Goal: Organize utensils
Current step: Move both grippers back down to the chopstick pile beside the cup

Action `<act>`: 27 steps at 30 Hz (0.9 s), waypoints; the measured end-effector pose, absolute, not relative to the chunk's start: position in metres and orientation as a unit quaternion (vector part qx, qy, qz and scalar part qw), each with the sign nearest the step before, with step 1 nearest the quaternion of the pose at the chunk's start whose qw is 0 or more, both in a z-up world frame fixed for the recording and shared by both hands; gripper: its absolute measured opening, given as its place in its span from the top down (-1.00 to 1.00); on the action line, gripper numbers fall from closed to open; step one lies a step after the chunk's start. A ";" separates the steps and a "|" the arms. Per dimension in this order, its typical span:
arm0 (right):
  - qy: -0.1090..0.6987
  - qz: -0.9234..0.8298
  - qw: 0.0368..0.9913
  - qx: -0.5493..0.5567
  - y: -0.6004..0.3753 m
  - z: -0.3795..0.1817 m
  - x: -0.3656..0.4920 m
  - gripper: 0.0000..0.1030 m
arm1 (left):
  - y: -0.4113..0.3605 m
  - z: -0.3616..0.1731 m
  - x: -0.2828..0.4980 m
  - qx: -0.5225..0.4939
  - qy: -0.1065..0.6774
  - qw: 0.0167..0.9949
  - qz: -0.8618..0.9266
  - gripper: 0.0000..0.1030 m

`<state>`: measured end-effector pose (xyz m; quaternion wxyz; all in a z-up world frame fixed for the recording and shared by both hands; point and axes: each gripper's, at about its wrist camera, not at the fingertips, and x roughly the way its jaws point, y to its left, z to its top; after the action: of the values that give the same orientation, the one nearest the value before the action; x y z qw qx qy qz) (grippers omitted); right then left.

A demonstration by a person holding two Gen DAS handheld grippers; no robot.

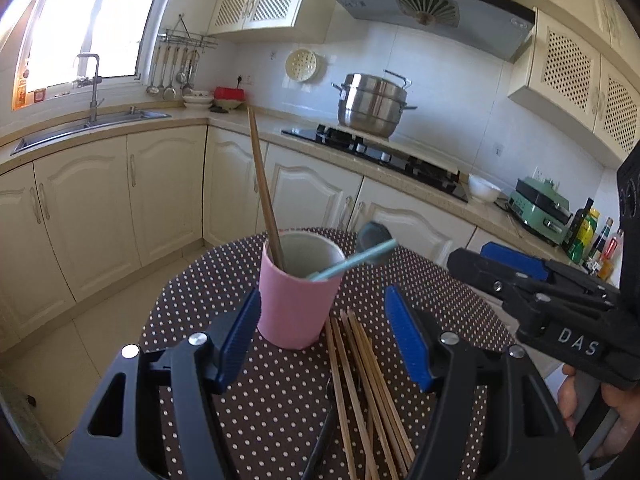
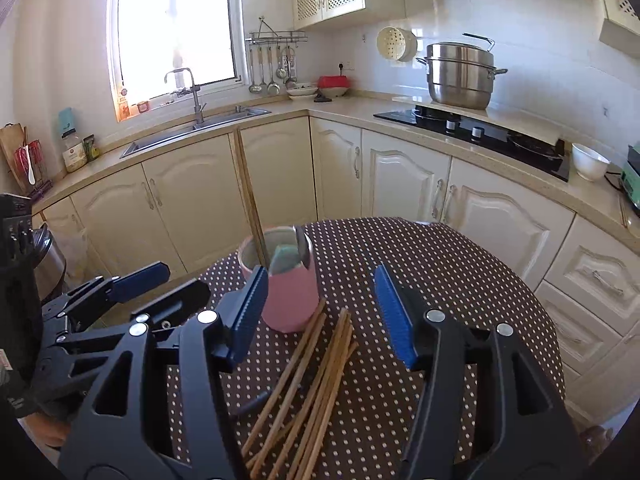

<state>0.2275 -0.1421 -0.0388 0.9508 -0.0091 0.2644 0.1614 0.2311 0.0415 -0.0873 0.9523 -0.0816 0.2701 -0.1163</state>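
Nearest the lens, the left gripper point(image 1: 322, 336) stands with its jaws released and nothing between the blue pads, and the right gripper point(image 2: 320, 312) is likewise spread and empty. Both hang over the counter point(image 2: 460, 280), a round top under a dark cloth with white dots, which carries everything the task concerns. The pink cup point(image 1: 294, 300) stands upright on it near the far edge, just ahead of both grippers. In the cup a long chopstick point(image 1: 262, 184) leans up and to the left, and a spoon point(image 1: 362, 254) with a pale blue handle and a dark bowl rests tilted over the right rim. Just in front of the cup lies a loose pile of chopsticks point(image 2: 316, 384), fanned and crossing one another, their far ends almost touching the cup's base. These sticks look light, stiff and smooth, so they would likely roll or slide if nudged sideways; a pinch across one stick near its middle or upper third, where it lies apart from its neighbours, seems the safest hold. The cup looks light as well and could tip if a stick is pushed hard against its rim.
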 end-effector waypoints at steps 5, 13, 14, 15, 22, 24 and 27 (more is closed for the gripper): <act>0.287 0.150 0.946 -0.002 -0.162 -0.060 0.218 -0.09 | 0.026 -0.117 0.240 -0.063 0.356 0.923 -0.128 -0.23; 0.342 0.141 0.929 0.012 -0.185 -0.104 0.227 -0.09 | 0.018 -0.165 0.270 -0.088 0.461 0.871 -0.147 0.23; 0.348 0.141 0.927 0.013 -0.185 -0.107 0.228 -0.09 | 0.017 -0.169 0.273 -0.088 0.467 0.868 -0.147 0.27; 0.354 0.142 0.924 0.014 -0.186 -0.112 0.231 -0.09 | 0.015 -0.173 0.276 -0.087 0.473 0.864 -0.149 0.28; 0.388 0.151 0.909 0.022 -0.190 -0.135 0.246 -0.09 | 0.006 -0.194 0.294 -0.081 0.500 0.850 -0.147 0.50; 0.395 0.154 0.906 0.024 -0.190 -0.140 0.249 -0.09 | 0.003 -0.199 0.299 -0.080 0.504 0.847 -0.149 0.50; 0.404 0.158 0.901 0.028 -0.190 -0.146 0.254 -0.09 | -0.001 -0.205 0.305 -0.077 0.507 0.846 -0.146 0.53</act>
<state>0.2541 -0.1904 -0.1460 0.9006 0.0277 0.4040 0.1582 0.3051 -0.0010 -0.2050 0.8457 -0.0770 0.5074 -0.1465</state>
